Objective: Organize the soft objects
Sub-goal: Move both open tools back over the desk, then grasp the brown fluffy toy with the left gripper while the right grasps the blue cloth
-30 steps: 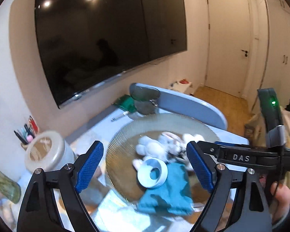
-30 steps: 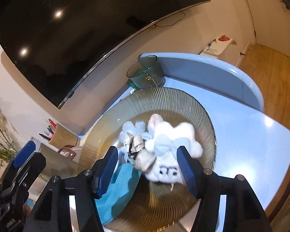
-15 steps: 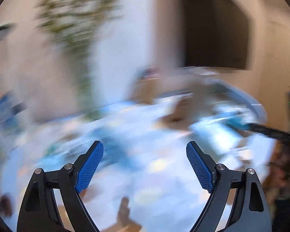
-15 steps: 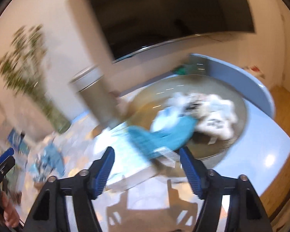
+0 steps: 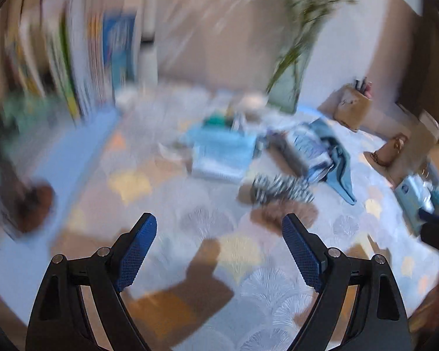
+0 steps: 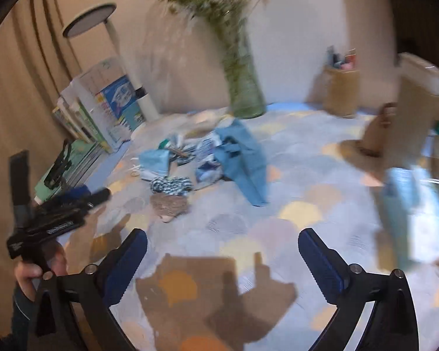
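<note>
Two grippers: both in view, each with nothing between its blue pads.
Left gripper (image 5: pixel 219 248): lower centre of the left wrist view, jaws spread wide above the patterned tablecloth (image 5: pixel 263 286); it also appears at the left edge of the right wrist view, gripped by a hand (image 6: pixel 32 272).
Right gripper (image 6: pixel 222 260): lower centre of its own view, jaws wide apart over bare cloth.
Soft objects: a loose heap in the middle of both views, well ahead of the fingertips.
Blue cloth (image 6: pixel 245 161): draped at the right side of the heap, one corner trailing toward the camera.
Striped knit piece (image 6: pixel 171 185): dark-and-white, at the near edge of the heap.
Brown fuzzy piece (image 6: pixel 169 204): just below the striped one, touching it or nearly so.
Light blue folded item (image 6: pixel 155 162): left side of the heap.
Vase (image 6: pixel 244 87): glass, with green stems, upper centre behind the heap.
Pen holder (image 6: pixel 341 90): upper right.
Books (image 6: pixel 102 108): upper left, leaning upright.
Sharpness: left wrist view heavily smeared; finer detail unreadable.
</note>
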`<state>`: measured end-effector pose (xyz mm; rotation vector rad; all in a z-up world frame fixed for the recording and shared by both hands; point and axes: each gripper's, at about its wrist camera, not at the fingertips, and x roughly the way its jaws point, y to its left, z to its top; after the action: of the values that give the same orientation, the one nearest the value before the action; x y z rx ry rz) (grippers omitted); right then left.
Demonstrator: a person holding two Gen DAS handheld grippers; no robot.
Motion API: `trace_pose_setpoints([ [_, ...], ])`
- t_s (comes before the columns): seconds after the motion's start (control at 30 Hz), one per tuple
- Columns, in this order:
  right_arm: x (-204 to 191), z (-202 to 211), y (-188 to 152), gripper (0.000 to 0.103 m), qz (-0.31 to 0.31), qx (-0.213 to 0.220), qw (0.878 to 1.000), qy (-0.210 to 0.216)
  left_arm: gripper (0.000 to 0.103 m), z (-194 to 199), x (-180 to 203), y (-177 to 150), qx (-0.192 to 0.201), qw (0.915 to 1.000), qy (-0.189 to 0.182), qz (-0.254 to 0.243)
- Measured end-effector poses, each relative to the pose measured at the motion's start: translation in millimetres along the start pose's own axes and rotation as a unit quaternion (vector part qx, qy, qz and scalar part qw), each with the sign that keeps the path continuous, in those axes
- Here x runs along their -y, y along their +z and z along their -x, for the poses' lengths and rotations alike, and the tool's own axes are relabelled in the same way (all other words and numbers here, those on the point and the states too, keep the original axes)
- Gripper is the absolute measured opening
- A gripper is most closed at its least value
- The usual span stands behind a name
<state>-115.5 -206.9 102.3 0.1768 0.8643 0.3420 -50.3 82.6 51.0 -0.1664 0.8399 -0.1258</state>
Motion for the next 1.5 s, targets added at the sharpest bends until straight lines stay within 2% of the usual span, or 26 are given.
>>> trace_pose_setpoints([
  [0.03, 0, -14, 0, 0.103, 0.000, -0.009, 1.000, -0.009, 0.086, -9, -4, -3, -0.011, 0.9998, -0.012, 0.009],
  [0.1, 5, -39, 0, 0.103, -0.002, -0.027, 0.999, -0.029, 0.086, -15, -3, -5, -0.006, 1.0000, 0.005, -0.003],
  [0.2, 13, -67, -1, 0.103, 0.007, -0.030, 0.999, -0.044, 0.087, -26, -1, -8, 0.002, 0.9993, 0.029, -0.023],
  [0.3, 22, -95, -7, 0.103, 0.006, -0.058, 0.995, -0.082, 0.087, -43, -4, -7, -0.042, 0.9989, 0.013, -0.015],
  [0.33, 25, -106, -13, 0.103, 0.002, -0.076, 0.993, -0.088, 0.087, -41, -5, -8, -0.038, 0.9991, 0.009, -0.016],
  [0.43, 15, -105, -13, 0.103, 0.039, -0.070, 0.991, -0.104, 0.087, -38, -11, -9, -0.039, 0.9991, -0.015, -0.003],
  [0.5, 12, -113, -15, 0.103, 0.055, -0.089, 0.988, -0.117, 0.088, -39, -11, -9, -0.037, 0.9991, -0.018, -0.001],
  [0.57, 11, -112, -15, 0.103, 0.059, -0.089, 0.987, -0.117, 0.088, -40, -8, -9, -0.039, 0.9992, -0.009, -0.009],
  [0.7, 13, -113, -12, 0.103, 0.062, -0.094, 0.988, -0.108, 0.092, -49, 12, -12, -0.051, 0.9961, 0.039, -0.060],
  [0.87, 13, -108, -14, 0.103, 0.066, -0.098, 0.988, -0.103, 0.093, -50, 23, -17, -0.057, 0.9923, 0.055, -0.095],
  [0.97, 11, -109, -15, 0.103, 0.070, -0.104, 0.987, -0.099, 0.093, -48, 22, -18, -0.060, 0.9929, 0.049, -0.090],
  [1.03, 12, -106, -16, 0.103, 0.066, -0.106, 0.988, -0.093, 0.093, -43, 22, -18, -0.063, 0.9937, 0.029, -0.088],
  [1.13, 21, -97, -8, 0.103, 0.038, -0.109, 0.990, -0.076, 0.093, -35, 33, -16, -0.073, 0.9938, -0.026, -0.080],
  [1.17, 25, -93, -2, 0.103, 0.028, -0.105, 0.992, -0.068, 0.093, -32, 40, -16, -0.067, 0.9938, -0.031, -0.084],
  [1.23, 34, -82, 21, 0.103, 0.013, -0.078, 0.995, -0.067, 0.093, -30, 56, -10, -0.045, 0.9933, -0.028, -0.103],
  [1.3, 39, -79, 43, 0.103, 0.013, -0.062, 0.994, -0.085, 0.093, -37, 69, -1, -0.033, 0.9923, -0.019, -0.117],
  [1.43, 40, -100, 71, 0.102, 0.019, -0.064, 0.994, -0.083, 0.091, -60, 83, 7, -0.033, 0.9910, -0.008, -0.130],
  [1.47, 40, -107, 73, 0.100, 0.025, -0.068, 0.994, -0.087, 0.089, -65, 84, 6, -0.033, 0.9909, -0.004, -0.131],
  [1.5, 38, -116, 74, 0.093, 0.032, -0.072, 0.992, -0.095, 0.082, -71, 84, 4, -0.034, 0.9910, 0.000, -0.130],
])
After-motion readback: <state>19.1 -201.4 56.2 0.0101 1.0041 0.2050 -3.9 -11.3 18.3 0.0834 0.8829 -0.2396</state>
